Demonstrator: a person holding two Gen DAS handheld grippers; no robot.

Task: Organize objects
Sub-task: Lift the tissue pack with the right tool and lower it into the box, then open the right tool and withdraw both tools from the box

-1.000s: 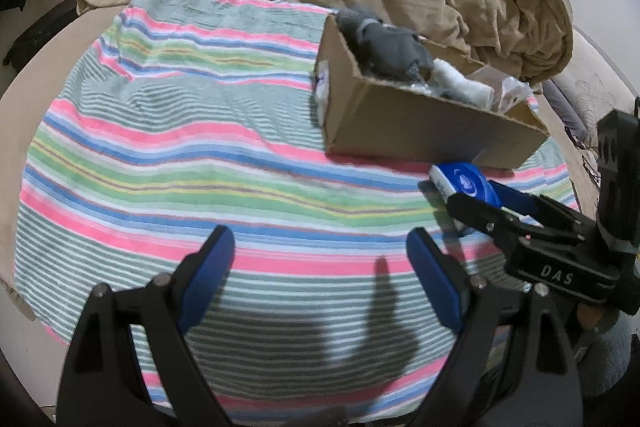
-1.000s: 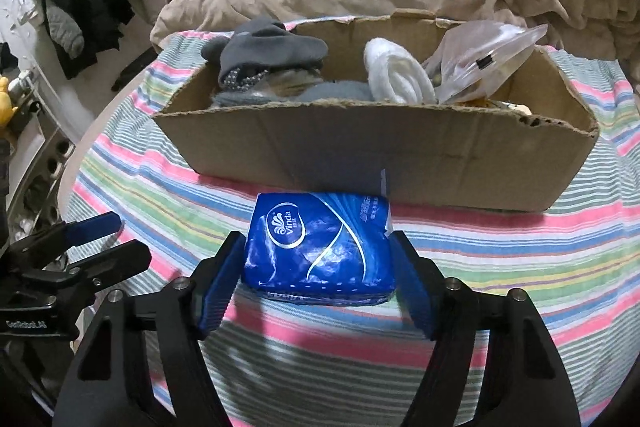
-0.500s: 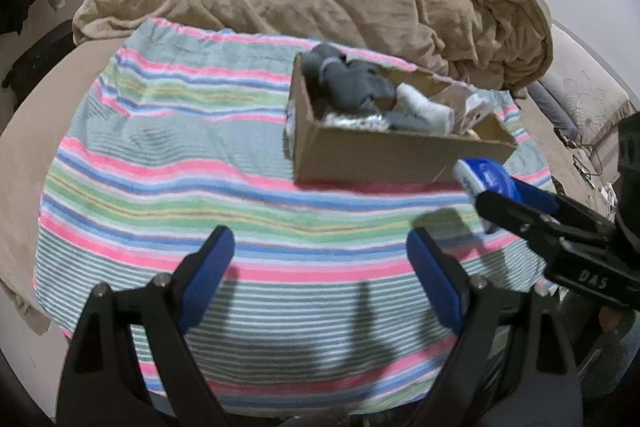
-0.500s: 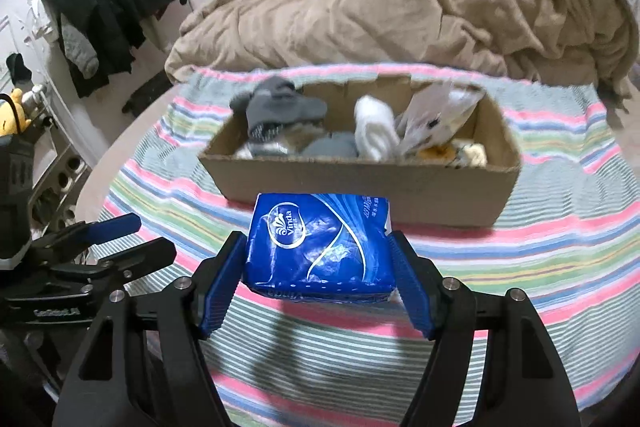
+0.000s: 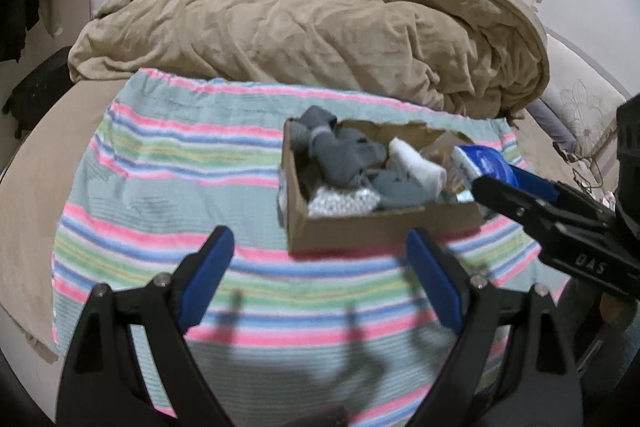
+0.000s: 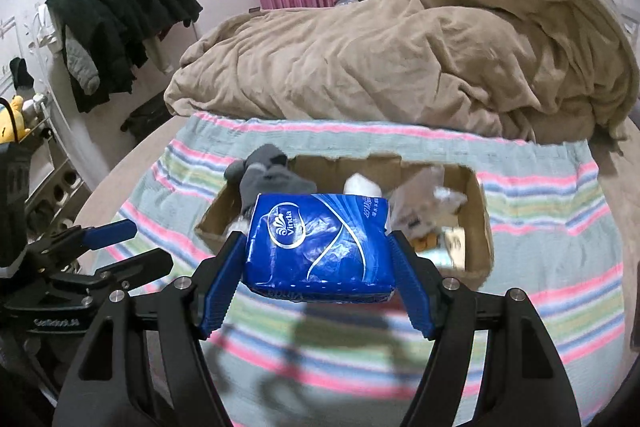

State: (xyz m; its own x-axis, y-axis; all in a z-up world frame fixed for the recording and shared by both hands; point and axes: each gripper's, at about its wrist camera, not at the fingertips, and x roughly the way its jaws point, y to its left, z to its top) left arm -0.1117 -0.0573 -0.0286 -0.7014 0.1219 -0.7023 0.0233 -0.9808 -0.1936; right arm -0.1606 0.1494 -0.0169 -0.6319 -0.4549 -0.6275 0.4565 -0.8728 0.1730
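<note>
Fingers point(image 6: 224, 279) of the right gripper point(image 6: 320, 267) pinch the blue tissue pack point(image 6: 318, 247) by its short ends, centre frame. It looks soft, light, slippery; squeeze gently. The left gripper point(image 5: 320, 279) gapes wide, empty.

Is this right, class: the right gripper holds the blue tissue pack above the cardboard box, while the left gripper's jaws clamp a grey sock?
One slip. The left gripper holds nothing; the left wrist view shows its jaws open above the striped blanket. The right gripper does hold the blue tissue pack above the cardboard box.
</note>
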